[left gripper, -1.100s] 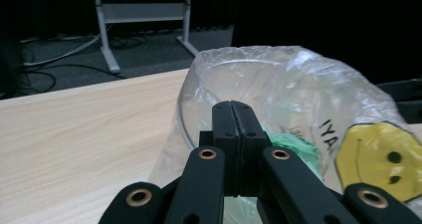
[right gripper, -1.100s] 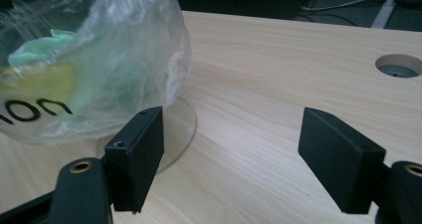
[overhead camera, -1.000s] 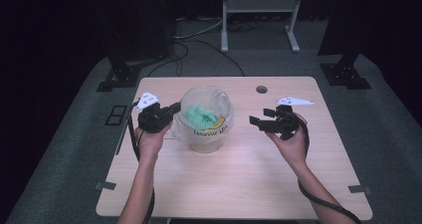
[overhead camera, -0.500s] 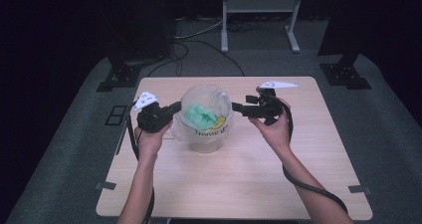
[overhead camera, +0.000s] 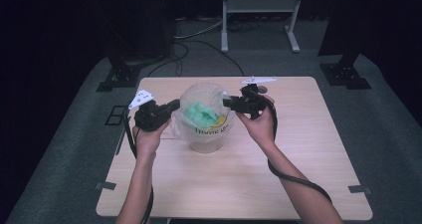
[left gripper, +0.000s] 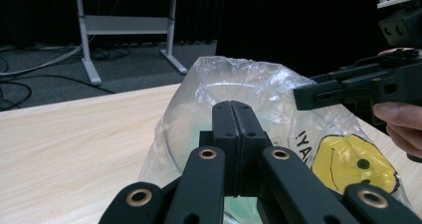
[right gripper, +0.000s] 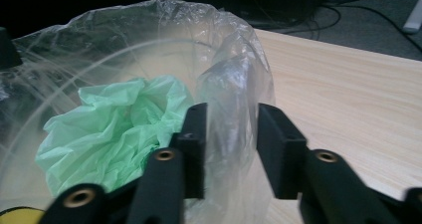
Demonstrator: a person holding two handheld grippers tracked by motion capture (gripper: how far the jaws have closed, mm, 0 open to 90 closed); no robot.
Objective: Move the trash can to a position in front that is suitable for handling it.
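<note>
A clear plastic bag (overhead camera: 204, 97) printed with a yellow smiley (left gripper: 348, 159) lines a round pale container (overhead camera: 206, 145) at mid table. A crumpled green wad (overhead camera: 201, 113) (right gripper: 114, 129) lies inside. My left gripper (overhead camera: 175, 104) (left gripper: 233, 109) is at the bag's left edge, its jaws pressed together on the film. My right gripper (overhead camera: 226, 103) (right gripper: 230, 117) straddles the right rim; a fold of the bag (right gripper: 234, 84) stands between its jaws. These jaws have just been closing, with a gap still visible beside the fold.
The wooden table (overhead camera: 298, 184) has free room in front and to the right. A small dark round hole (overhead camera: 262, 89) sits near its back edge. A metal frame (overhead camera: 259, 15) and dark stands (overhead camera: 343, 69) are on the floor behind.
My right gripper has moved left to the bag's right rim and its jaws have narrowed around a fold. The left gripper has stayed in place.
</note>
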